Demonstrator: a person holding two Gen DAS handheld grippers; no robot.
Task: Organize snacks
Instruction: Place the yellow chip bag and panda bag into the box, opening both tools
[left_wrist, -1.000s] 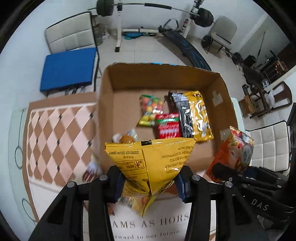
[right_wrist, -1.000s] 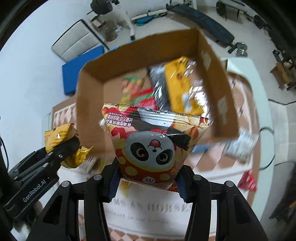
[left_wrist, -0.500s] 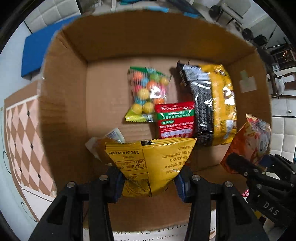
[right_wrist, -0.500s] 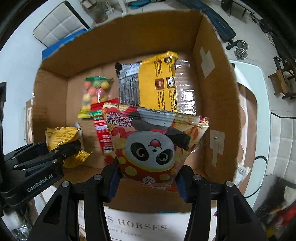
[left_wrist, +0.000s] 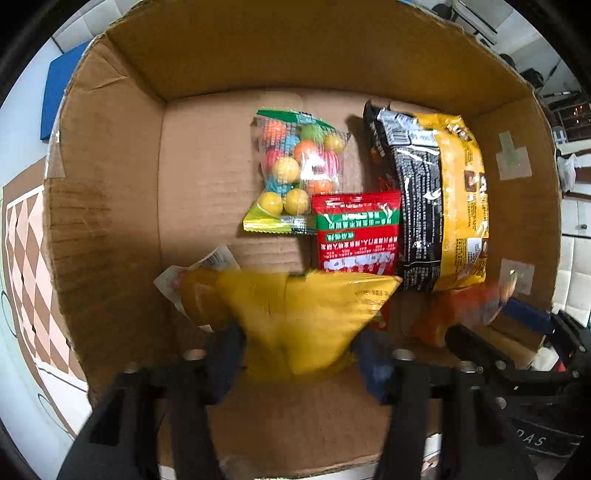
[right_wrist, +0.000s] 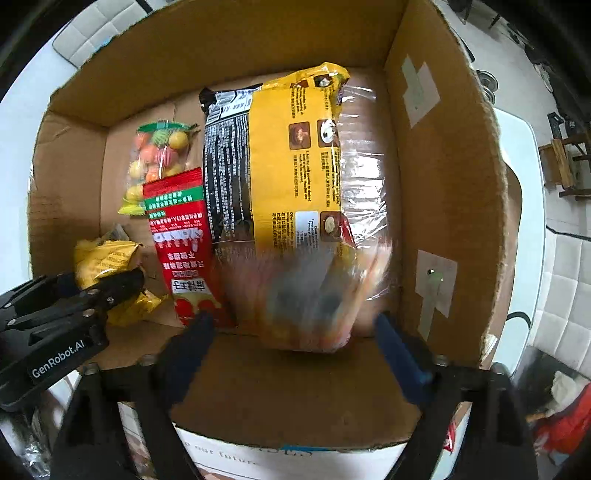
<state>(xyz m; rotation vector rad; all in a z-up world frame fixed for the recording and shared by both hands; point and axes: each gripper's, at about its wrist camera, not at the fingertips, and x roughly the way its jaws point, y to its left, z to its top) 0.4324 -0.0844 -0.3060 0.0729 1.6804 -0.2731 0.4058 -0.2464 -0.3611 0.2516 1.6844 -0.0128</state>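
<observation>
- Your left gripper (left_wrist: 299, 354) has its fingers parted around the blurred yellow bag (left_wrist: 306, 317).
- Your right gripper (right_wrist: 291, 343) is spread wide; the blurred panda bag (right_wrist: 317, 295) sits between, inside the cardboard box (right_wrist: 443, 184).

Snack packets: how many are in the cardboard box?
6; more may hide. Candy bag far centre, red packet before it, black-yellow bag right, small packet near-left, yellow bag at left gripper, blurred bag at right gripper.
</observation>
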